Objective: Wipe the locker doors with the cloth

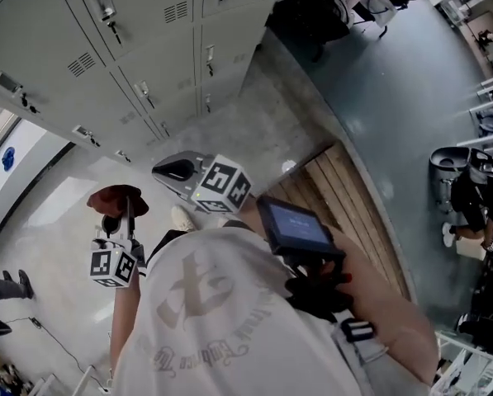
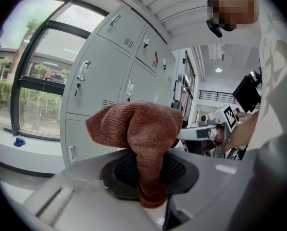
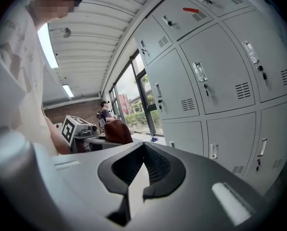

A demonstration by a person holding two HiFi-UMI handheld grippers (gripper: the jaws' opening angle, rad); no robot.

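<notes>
Left gripper [image 2: 150,179] nearest: jaws clamped on the cloth [image 2: 136,124], a rust-brown knit rag. Its lower end is pinched between the two dark pads; the rest is bunched above the tips and flops over to the left in the left gripper view. From the head view the same cloth [image 1: 118,200] sits at the end of the left gripper [image 1: 122,221], held in the air over the pale floor [image 1: 56,221], not resting on anything. Right gripper [image 3: 142,165]: jaws drawn together at the tips, nothing between them; in the head view it [image 1: 176,170] points toward the lockers, just beside the left one. Beyond both, the grey lockers [image 1: 147,48] stand in rows, every visible door closed, handles and vent slots facing out; contents not visible. Cloth is near the lower doors [image 2: 100,81] but appears apart from them. Farther right, a slatted wooden platform [image 1: 345,196] lies on the floor.
</notes>
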